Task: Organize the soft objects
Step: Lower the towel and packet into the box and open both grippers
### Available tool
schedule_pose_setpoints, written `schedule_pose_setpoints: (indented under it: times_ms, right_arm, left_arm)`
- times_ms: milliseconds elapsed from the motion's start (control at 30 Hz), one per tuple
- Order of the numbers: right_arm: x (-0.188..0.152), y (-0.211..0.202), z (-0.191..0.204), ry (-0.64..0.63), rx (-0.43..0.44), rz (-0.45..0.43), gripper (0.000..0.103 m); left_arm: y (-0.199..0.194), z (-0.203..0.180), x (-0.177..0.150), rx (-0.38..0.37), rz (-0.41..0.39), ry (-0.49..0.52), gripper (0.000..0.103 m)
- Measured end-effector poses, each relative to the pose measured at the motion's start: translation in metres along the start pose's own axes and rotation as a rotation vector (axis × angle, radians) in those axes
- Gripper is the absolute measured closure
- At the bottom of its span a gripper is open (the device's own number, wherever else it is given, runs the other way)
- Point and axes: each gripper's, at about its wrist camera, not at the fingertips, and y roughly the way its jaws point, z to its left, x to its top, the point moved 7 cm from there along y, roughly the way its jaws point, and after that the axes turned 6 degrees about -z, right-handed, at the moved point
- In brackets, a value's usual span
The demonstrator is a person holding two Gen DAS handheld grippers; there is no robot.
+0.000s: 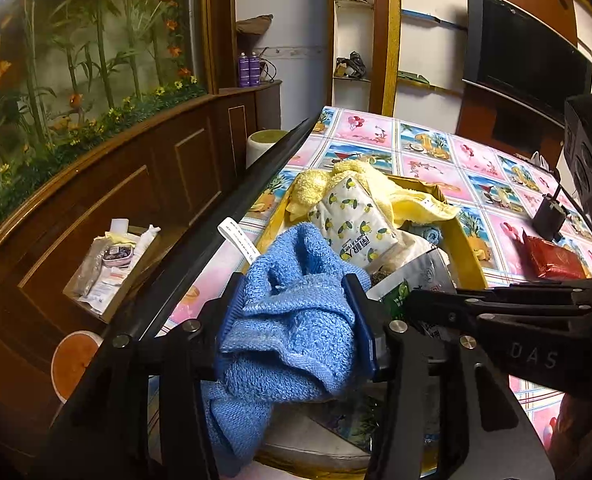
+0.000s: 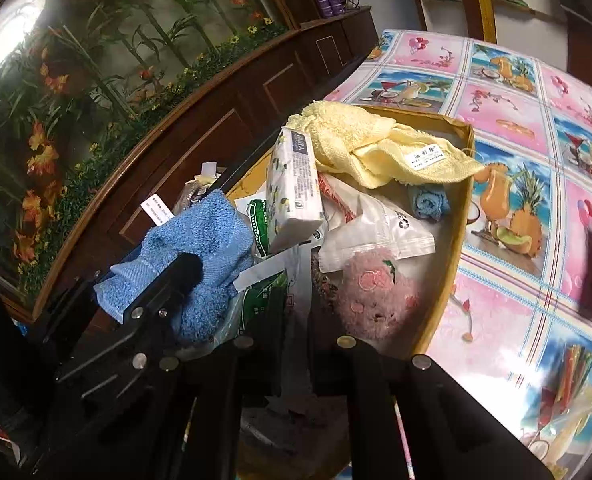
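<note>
Looped, matt terry cloth on the bunched blue towel [image 1: 296, 320] and the pale yellow towel [image 2: 359, 140]. Fuzzy pink plush toy [image 2: 371, 300]. Glossy printed plastic wrap around the lemon-patterned tissue pack [image 2: 292, 192]. Crinkled white plastic pouch [image 2: 375, 232]. Shiny patterned vinyl tablecloth [image 2: 507, 120]. Polished dark wood cabinet panelling [image 1: 144, 184].

The left gripper [image 1: 296, 312] is matte black, built of flat angular plates joined by round silver screw heads. Its two fingers [image 1: 361, 320] wear dark blue pads on their inner faces. At 3 o'clock in the left wrist view, the right gripper [image 1: 495, 312] shows a long black body stamped with pale letters "DAS", layered bars and small screws. Seen from its own camera, the right gripper [image 2: 292, 360] is black too, silver-bolted, its fingertips hidden.
</note>
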Motion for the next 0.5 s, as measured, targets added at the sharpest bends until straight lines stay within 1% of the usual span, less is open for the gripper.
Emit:
schedule_pose_setpoints:
  times_ms: [67, 300, 500]
  right_arm:
    - [0.0, -0.001, 0.001, -0.012, -0.009, -0.003, 0.093]
    - [0.0, -0.001, -0.002, 0.005, -0.008, -0.006, 0.092]
    - [-0.002, -0.006, -0.003, 0.026, -0.002, -0.005, 0.092]
  left_arm:
    - [-0.001, 0.0, 0.0, 0.007, -0.001, 0.006, 0.054]
    - [-0.007, 0.001, 0.001, 0.011, 0.003, -0.007, 0.054]
    - [-0.015, 0.005, 0.004, 0.031, 0.001, -0.016, 0.054]
